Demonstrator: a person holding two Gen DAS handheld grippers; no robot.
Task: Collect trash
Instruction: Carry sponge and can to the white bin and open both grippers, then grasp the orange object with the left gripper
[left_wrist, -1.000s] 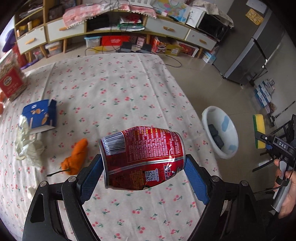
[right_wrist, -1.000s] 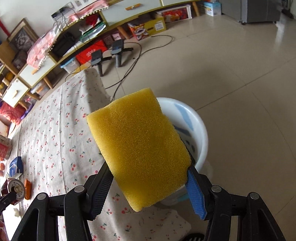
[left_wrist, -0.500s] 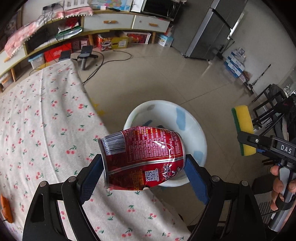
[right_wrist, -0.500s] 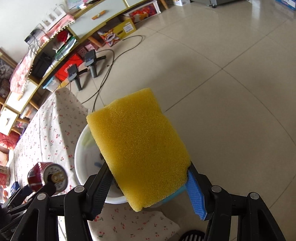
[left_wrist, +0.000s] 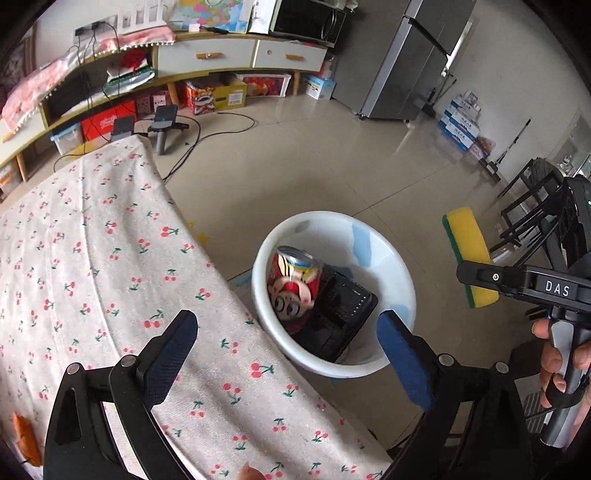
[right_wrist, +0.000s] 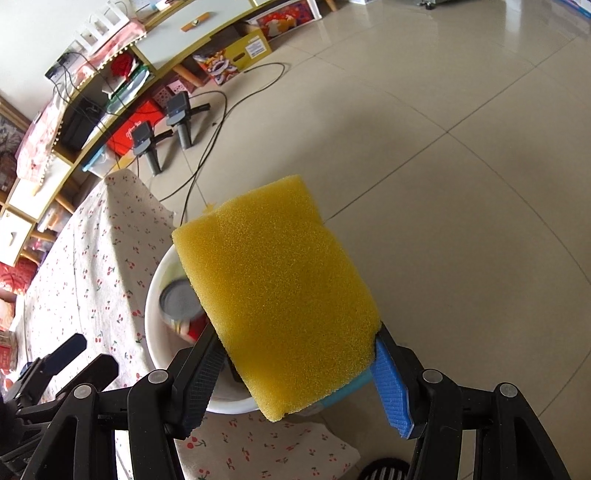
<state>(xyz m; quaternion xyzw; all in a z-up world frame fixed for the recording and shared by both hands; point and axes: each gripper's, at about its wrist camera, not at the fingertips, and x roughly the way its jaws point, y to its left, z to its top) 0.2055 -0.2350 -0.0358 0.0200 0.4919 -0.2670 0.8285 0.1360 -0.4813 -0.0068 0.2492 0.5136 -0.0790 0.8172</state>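
Left gripper (left_wrist: 286, 345): released; jaws just sprung wide, nothing between them, poised above the table edge and the basin.
Can (left_wrist: 295, 284): red drink can, blurred, lying inside the white basin (left_wrist: 402, 266) at centre frame, against a black tray-like item (left_wrist: 340, 314); whether already at rest cannot be told.
Right gripper (right_wrist: 297, 373): clenched on the yellow sponge (right_wrist: 275, 291), which juts up and forward from between the pads.
Sponge, left view: lower right-hand side, green scouring layer along its left edge, seemingly still outside the basin rim.
Basin, right view: lower left, mostly hidden behind the sponge, standing on the tiled floor (right_wrist: 461, 166) just beside the cherry-print tablecloth (left_wrist: 92, 258).
Step in hand: probably dropping the sponge after the can.
Doing it well: bring the sponge over the basin's open middle before letting go; being light, likely to bounce off the can or rim if dropped from the side.
Left to collect: orange scrap (left_wrist: 24, 439) at lower left.
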